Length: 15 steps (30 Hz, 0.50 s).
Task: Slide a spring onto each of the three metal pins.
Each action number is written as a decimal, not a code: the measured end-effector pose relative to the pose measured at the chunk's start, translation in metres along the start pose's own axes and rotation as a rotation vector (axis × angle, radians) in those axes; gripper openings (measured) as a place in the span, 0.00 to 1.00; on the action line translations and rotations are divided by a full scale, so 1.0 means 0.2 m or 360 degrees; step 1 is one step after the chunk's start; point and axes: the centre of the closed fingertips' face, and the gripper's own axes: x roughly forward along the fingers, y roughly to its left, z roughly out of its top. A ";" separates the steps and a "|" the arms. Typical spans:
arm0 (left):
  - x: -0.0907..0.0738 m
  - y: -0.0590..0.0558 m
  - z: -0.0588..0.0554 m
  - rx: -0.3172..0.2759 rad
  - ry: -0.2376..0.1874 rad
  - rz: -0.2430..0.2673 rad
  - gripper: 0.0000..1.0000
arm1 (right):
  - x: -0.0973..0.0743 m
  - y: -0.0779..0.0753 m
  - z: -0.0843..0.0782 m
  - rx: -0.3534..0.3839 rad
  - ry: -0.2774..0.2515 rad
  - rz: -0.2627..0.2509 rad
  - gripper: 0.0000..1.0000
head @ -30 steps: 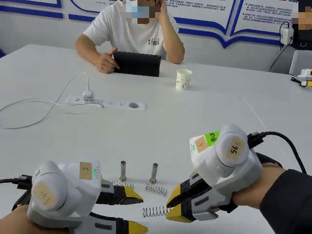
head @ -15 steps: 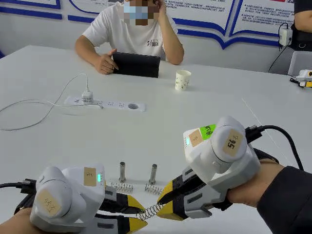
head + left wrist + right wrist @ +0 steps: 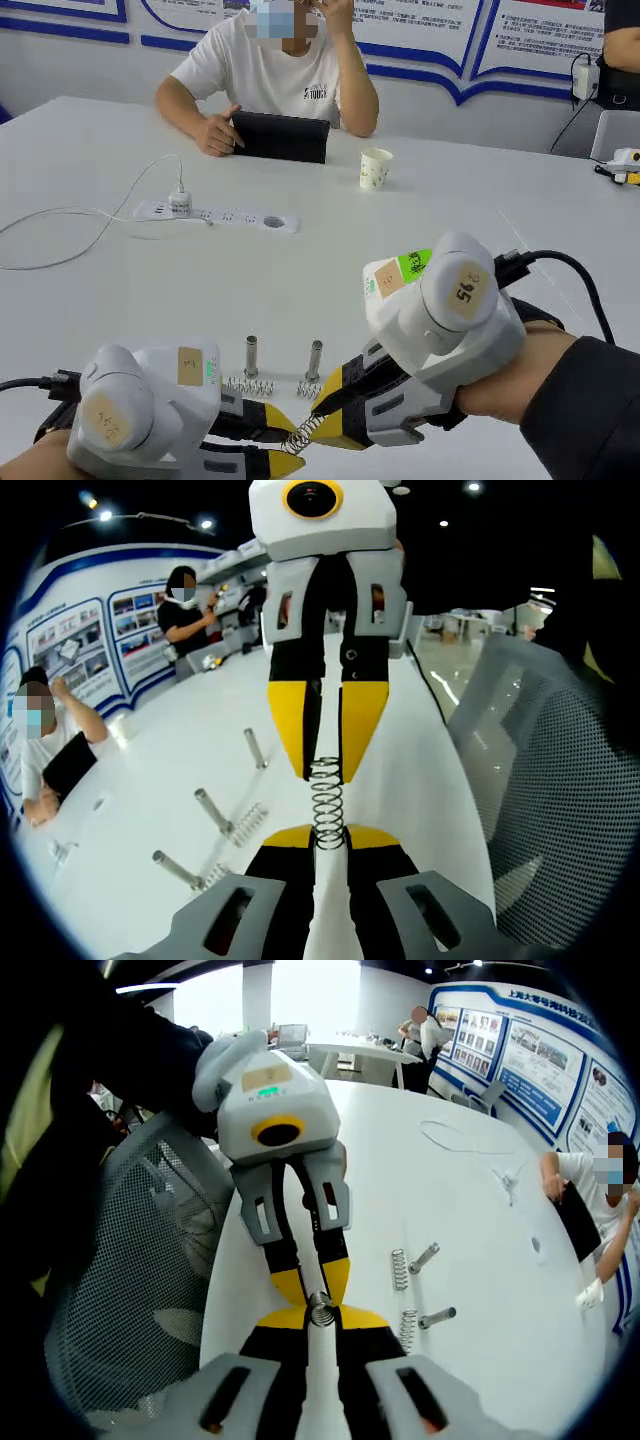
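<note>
A small steel spring (image 3: pixel 306 432) hangs in the air between my two grippers, each shut on one end. My left gripper (image 3: pixel 284 444) holds its lower left end and my right gripper (image 3: pixel 322 420) its upper right end. The left gripper view has the spring (image 3: pixel 327 800) rising from my left gripper (image 3: pixel 327 840) into the right gripper's yellow tips. The right gripper view shows the spring (image 3: pixel 320 1307) end-on at my right gripper (image 3: pixel 320 1318). Two metal pins (image 3: pixel 251 355) (image 3: pixel 315 359) stand behind, with loose springs (image 3: pixel 248 385) (image 3: pixel 305 390) at their feet. A third pin (image 3: pixel 175 868) stands in line with them.
A white power strip (image 3: pixel 225 213) with its cable lies mid-table, and a paper cup (image 3: pixel 375 167) stands farther back. A person sits at the far side with a black tablet (image 3: pixel 281 136). A mesh chair (image 3: pixel 545 780) is at the near table edge.
My right gripper lifted the spring off the table and carried it left. The left gripper's jaws narrowed onto its other end. Pins and loose springs stayed put.
</note>
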 end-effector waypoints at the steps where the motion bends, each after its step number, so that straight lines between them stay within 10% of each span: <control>1: 0.00 0.00 0.00 0.0001 0.0001 -0.0002 0.11 | 0.00 0.00 0.00 -0.0004 0.0004 0.0000 0.11; 15: 0.03 -0.02 0.01 0.0010 -0.0001 -0.0019 0.12 | 0.01 0.01 0.01 -0.0044 0.0061 0.0022 0.11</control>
